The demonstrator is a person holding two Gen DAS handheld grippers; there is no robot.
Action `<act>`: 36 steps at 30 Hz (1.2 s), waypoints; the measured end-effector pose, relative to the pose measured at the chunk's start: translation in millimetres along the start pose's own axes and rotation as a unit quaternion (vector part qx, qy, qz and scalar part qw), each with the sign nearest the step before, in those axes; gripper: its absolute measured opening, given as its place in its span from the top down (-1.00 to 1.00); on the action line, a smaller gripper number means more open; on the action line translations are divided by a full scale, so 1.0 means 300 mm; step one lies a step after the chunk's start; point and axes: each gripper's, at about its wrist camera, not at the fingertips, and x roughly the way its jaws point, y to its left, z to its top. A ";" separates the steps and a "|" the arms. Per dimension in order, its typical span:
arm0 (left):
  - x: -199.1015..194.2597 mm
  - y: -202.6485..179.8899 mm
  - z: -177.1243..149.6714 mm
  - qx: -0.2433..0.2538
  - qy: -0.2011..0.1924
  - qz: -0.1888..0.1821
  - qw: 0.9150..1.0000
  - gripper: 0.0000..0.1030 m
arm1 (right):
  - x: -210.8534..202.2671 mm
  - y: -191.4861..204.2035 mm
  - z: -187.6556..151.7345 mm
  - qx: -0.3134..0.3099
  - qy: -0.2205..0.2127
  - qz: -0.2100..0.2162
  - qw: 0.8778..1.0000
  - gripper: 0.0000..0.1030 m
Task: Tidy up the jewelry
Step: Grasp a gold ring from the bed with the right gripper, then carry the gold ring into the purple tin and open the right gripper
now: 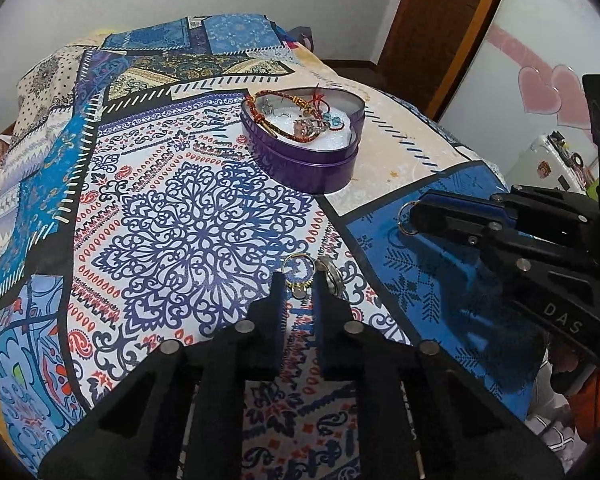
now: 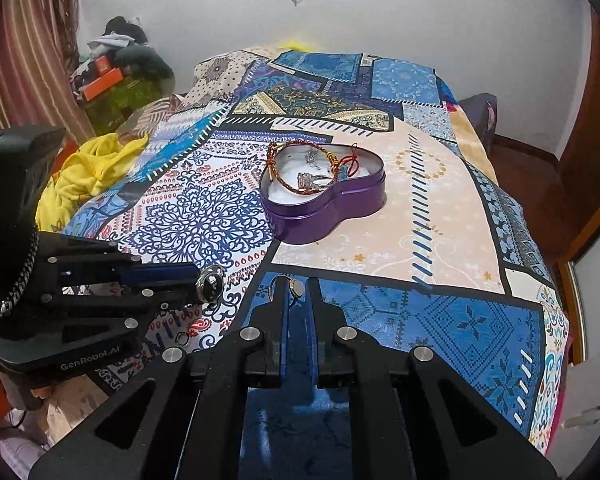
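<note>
A purple heart-shaped tin (image 1: pixel 306 172) (image 2: pixel 332 216) sits on the patterned bedspread, with a red braided bracelet (image 1: pixel 276 130) (image 2: pixel 284 180) and a big-stoned ring (image 1: pixel 306 125) (image 2: pixel 310 180) on its white lining. Nearer me, my left gripper (image 1: pixel 299 280) (image 2: pixel 202 280) is shut on a thin gold ring (image 1: pixel 298 271) low over the cloth. A silver ring with a dark stone (image 1: pixel 333 277) (image 2: pixel 210 278) rests against the outside of its right finger. My right gripper (image 2: pixel 296 285) (image 1: pixel 414 216), just to the right, is shut on a gold ring with a pale stone (image 2: pixel 298 289) (image 1: pixel 405 220).
A small dark ring (image 2: pixel 182 338) lies on the cloth under the left gripper. Yellow fabric (image 2: pixel 88 172) is bunched at the bed's left edge with clutter (image 2: pixel 108 72) behind. A wooden door (image 1: pixel 440 20) and a white cabinet with pink hearts (image 1: pixel 540 80) stand to the right.
</note>
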 end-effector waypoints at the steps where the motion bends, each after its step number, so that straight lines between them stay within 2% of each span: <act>1: -0.004 0.001 -0.001 -0.001 -0.002 0.001 1.000 0.84 | -0.003 0.000 0.002 0.000 -0.002 0.001 1.000 0.86; 2: -0.007 0.001 0.000 -0.002 -0.004 0.002 1.000 0.90 | -0.004 -0.003 0.005 0.000 -0.003 0.001 1.000 0.86; 16: -0.098 0.033 0.033 -0.016 -0.047 0.014 0.999 0.91 | -0.036 -0.021 0.043 0.006 -0.026 -0.003 1.000 0.86; 29: -0.173 0.021 0.153 -0.009 -0.104 0.013 0.994 0.91 | -0.066 -0.040 0.130 0.015 -0.062 -0.007 0.998 0.86; 36: -0.164 0.012 0.208 -0.002 -0.117 0.011 0.993 0.91 | -0.045 -0.043 0.176 0.015 -0.072 -0.001 0.997 0.86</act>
